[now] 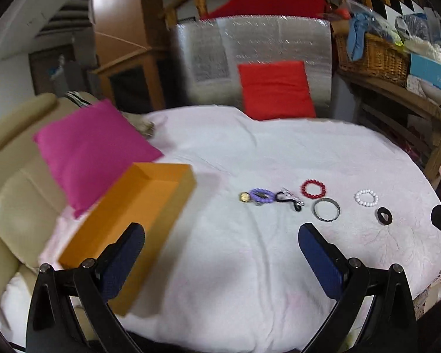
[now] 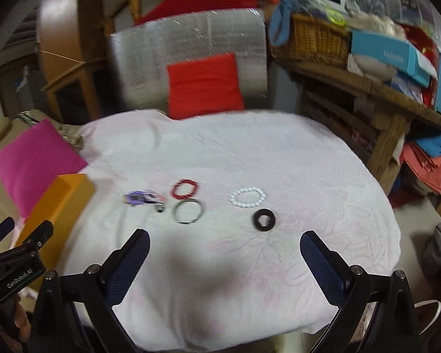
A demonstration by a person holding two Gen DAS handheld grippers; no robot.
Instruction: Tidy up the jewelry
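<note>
The desk (image 2: 250, 153) carries a white cloth, and all work items lie on it. An orange box (image 1: 138, 223) sits at the left edge, open side up, with nothing visible inside. A pink cushion (image 1: 94, 150) leans just beyond the box; a red cushion (image 2: 204, 85) stands at the far edge.

The jewelry lies in a loose row across the middle of the desk, well apart from the box. From left to right:
- a purple band (image 1: 261, 195) with a small gold piece touching its left side;
- a black cord (image 1: 289, 201) with a pale clip, just beside the band;
- a red bracelet (image 1: 313, 189);
- a metal bangle (image 1: 326, 209), just in front of the red bracelet;
- a white bracelet (image 2: 247, 196);
- a black ring (image 2: 264, 220), nearest the right edge.

The left gripper (image 1: 220, 241) hovers over the near part of the desk, fingers apart, holding nothing. The right gripper (image 2: 225, 247) hovers likewise, fingers apart and empty, with the black ring nearest ahead of it.

Judgement: no item is yet in the box, so the step in hand is the approach to the first pick. The next move calls for lowering one gripper over a single piece, closing across its rim without pinching the cloth, then carrying it to the box.
</note>
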